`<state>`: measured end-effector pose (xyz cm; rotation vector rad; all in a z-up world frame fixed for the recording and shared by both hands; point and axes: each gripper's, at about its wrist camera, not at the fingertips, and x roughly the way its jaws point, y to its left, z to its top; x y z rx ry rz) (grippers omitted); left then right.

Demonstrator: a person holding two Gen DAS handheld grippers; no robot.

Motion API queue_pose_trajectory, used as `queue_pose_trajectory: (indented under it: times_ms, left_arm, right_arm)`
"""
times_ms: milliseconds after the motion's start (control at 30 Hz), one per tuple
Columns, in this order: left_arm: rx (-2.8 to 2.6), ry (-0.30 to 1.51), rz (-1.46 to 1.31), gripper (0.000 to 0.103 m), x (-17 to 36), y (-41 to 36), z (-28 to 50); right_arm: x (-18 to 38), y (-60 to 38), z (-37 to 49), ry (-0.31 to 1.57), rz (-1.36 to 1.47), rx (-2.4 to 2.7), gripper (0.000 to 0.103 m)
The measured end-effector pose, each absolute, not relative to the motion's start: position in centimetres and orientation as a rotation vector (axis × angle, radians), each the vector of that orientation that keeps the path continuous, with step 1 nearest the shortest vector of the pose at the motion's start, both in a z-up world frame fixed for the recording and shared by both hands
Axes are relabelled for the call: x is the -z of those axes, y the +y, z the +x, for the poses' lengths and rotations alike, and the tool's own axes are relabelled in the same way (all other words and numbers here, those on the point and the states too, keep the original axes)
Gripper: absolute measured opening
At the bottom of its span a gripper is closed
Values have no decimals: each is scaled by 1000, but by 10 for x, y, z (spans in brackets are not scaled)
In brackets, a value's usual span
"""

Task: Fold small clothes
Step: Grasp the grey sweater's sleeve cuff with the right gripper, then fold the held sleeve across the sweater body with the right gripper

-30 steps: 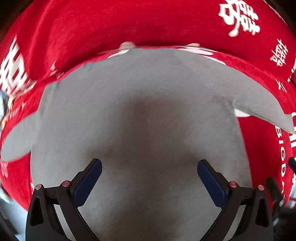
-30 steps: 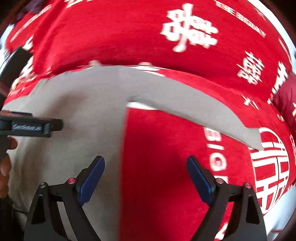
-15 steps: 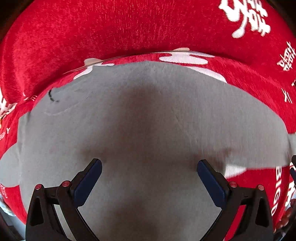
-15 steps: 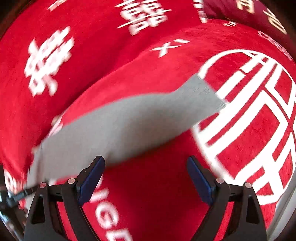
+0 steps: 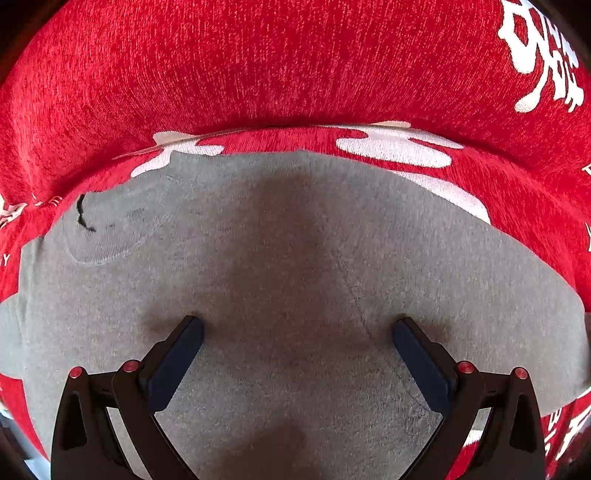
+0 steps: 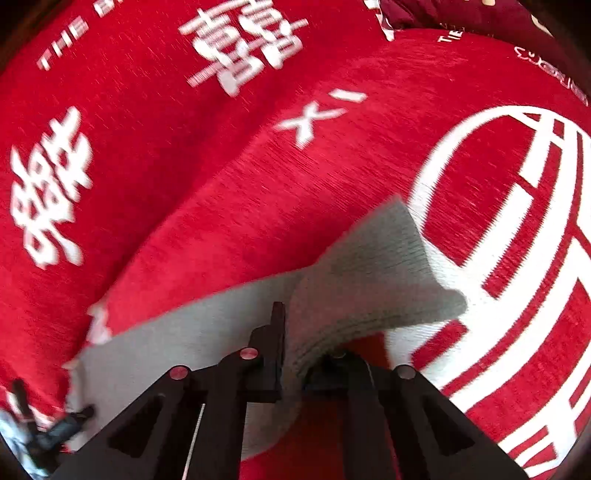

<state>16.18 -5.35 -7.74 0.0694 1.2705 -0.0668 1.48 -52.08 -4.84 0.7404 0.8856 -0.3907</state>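
Observation:
A small grey knit top [image 5: 295, 266] lies flat on a red cloth with white characters. In the left wrist view its neckline sits at the upper left and my left gripper [image 5: 297, 328] stands open right over the body, both blue pads [image 5: 177, 358] resting on or just above the fabric. In the right wrist view the top's grey sleeve [image 6: 373, 258] stretches out to the right. My right gripper [image 6: 295, 332] is shut on the sleeve near its cuff, and the fabric bunches up between the jaws. The left gripper's tip [image 6: 55, 424] shows at the lower left there.
The red cloth [image 5: 280, 74] covers the whole surface and rises into a padded back behind the top. A large white ring pattern [image 6: 517, 221] lies right of the sleeve. A darker red cushion [image 6: 461, 14] sits at the far top right.
My right gripper swung right along the sleeve, rolled, and went from wide open to shut on the sleeve near its end. My left gripper slid over the top's body and came down closer to it.

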Motion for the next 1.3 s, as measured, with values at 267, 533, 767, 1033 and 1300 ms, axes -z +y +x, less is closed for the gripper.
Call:
queue_pose_trajectory:
  times_ms: [267,533,767,1033,1300]
  left_arm:
    - [40,1285,10,103,76,-45,168]
    - [128,1239,67,103,46,-30,163]
    - [87,1202,-57,103,22,83,133]
    - [-21,1166,-254,103,19,231,98]
    - [-157,1170,-392,103,42,345,59]
  right_arm:
    - [-36,-462,13,751,496,304,6]
    - [-99,-377,34,711,280,207,6]
    - [-124,-260,60,702,131,77,6]
    - [-112,-103,79,729,19,-95,6]
    - [-25,56,92,887,-166,-244,6]
